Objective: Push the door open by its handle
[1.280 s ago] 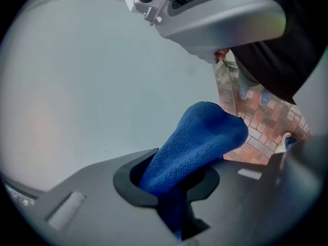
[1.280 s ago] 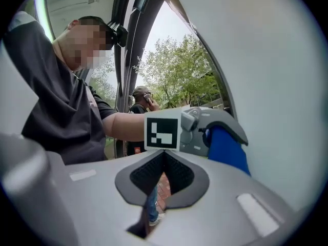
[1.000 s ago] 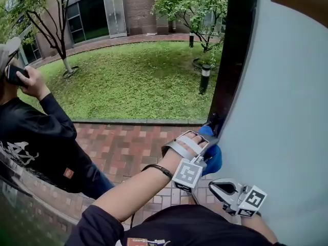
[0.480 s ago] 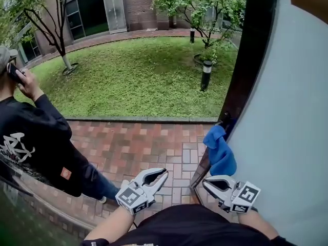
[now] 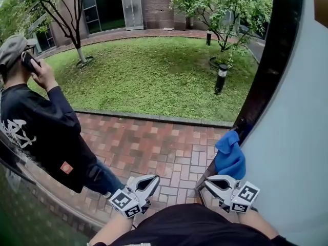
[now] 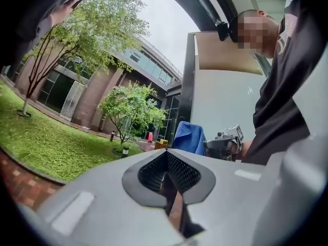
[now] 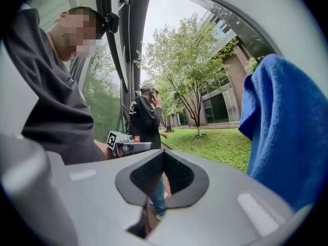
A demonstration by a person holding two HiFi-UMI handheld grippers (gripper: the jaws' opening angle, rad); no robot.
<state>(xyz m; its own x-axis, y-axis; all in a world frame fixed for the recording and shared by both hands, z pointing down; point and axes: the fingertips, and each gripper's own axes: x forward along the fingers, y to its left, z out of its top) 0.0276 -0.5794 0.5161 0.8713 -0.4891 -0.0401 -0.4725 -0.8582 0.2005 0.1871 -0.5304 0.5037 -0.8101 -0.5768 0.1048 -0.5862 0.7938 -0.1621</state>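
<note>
The door [image 5: 292, 137] stands open at the right, a pale grey panel with a dark edge. A blue cloth [image 5: 229, 157] hangs over its handle, which is hidden beneath. My left gripper [image 5: 154, 179] is shut and empty, low near my body and left of the cloth, apart from it. Also shut and empty, my right gripper [image 5: 207, 182] hangs just below the cloth at the door's edge. In the left gripper view the cloth [image 6: 188, 137] and door [image 6: 225, 101] lie ahead. The cloth [image 7: 287, 137] fills the right side of the right gripper view.
A person [image 5: 46, 132] in a black top and a cap stands at the left on the red brick paving [image 5: 169, 147], holding a phone to the head. Beyond lie a lawn [image 5: 154, 81], trees, a short lamp post [image 5: 220, 78] and a brick building.
My left gripper has come away from the cloth-covered handle and dropped back towards my body. The door has swung further right. The right gripper has barely moved.
</note>
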